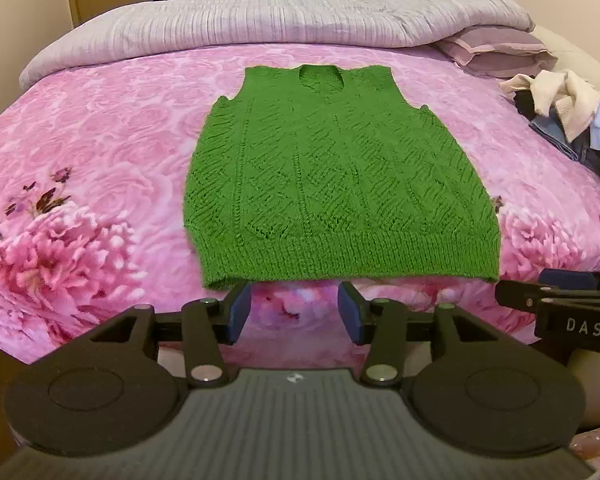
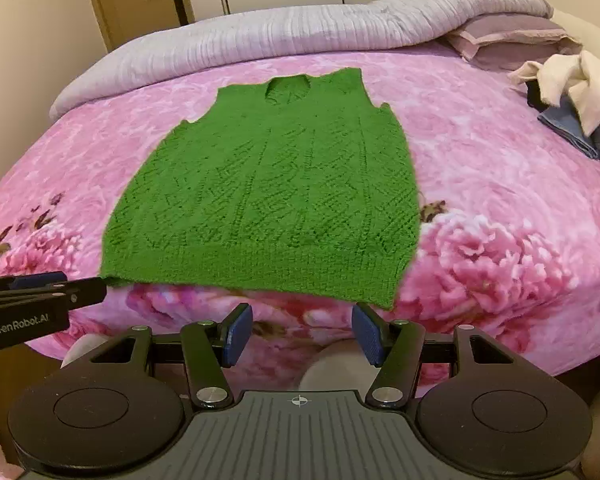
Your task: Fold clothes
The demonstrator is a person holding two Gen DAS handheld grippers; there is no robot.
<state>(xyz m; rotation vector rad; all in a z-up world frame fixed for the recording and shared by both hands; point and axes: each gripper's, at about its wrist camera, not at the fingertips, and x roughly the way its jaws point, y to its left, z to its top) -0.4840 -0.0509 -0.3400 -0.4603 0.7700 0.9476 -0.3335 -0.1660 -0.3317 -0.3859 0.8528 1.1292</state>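
Left wrist view shows a green knitted vest [image 1: 340, 168] spread flat on the pink floral bedspread [image 1: 100, 140], its long axis running away from the camera: ribbed hem nearest, neckline pointing toward the grey folded duvet [image 1: 240, 20]. Both the left gripper [image 1: 294, 312] and right gripper [image 2: 302, 330] hang just short of the hem, jaws parted, grasping nothing. A clothes pile [image 2: 572, 96] lies well apart at the right.

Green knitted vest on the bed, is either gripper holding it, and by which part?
Nothing is held. The left gripper and right gripper stand open just short of the hem of the green knitted vest.
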